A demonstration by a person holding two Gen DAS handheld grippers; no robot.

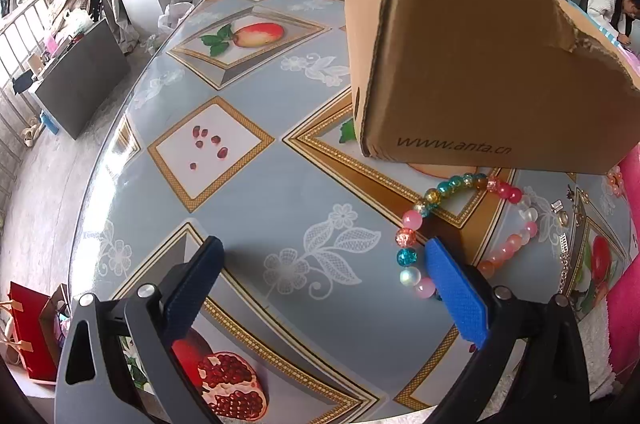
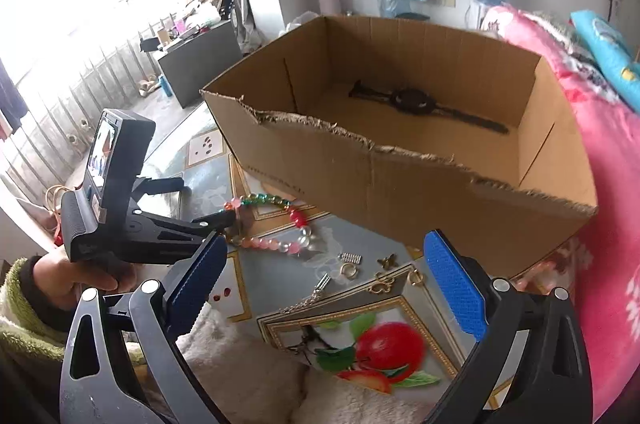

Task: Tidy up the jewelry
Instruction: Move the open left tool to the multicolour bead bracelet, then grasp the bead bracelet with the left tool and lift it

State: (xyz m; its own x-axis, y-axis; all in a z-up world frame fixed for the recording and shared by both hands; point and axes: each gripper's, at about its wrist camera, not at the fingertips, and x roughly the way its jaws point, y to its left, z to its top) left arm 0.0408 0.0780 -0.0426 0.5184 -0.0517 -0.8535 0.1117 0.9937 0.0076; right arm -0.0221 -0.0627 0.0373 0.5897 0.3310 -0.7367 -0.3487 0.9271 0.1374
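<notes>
L gripper (image 1: 320, 284) was wide open beside the multicolour glass-bead bracelet (image 1: 436, 220); R gripper (image 2: 324, 288) also wide, empty. Bracelet looked light, floppy, slippery beads — prob best pinched across one strand, then into brown cardboard box (image 2: 400, 184).

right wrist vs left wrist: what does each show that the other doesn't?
Only the right wrist view: the inside of the cardboard box, with a black watch lying on its floor; the left gripper seen from outside, its fingertips at the bracelet; small gold rings.

Only the left wrist view: the box's outer side with printed web address; pomegranate print on the tablecloth.

Both: the bead bracelet on the table beside the box, and open fingers.
</notes>
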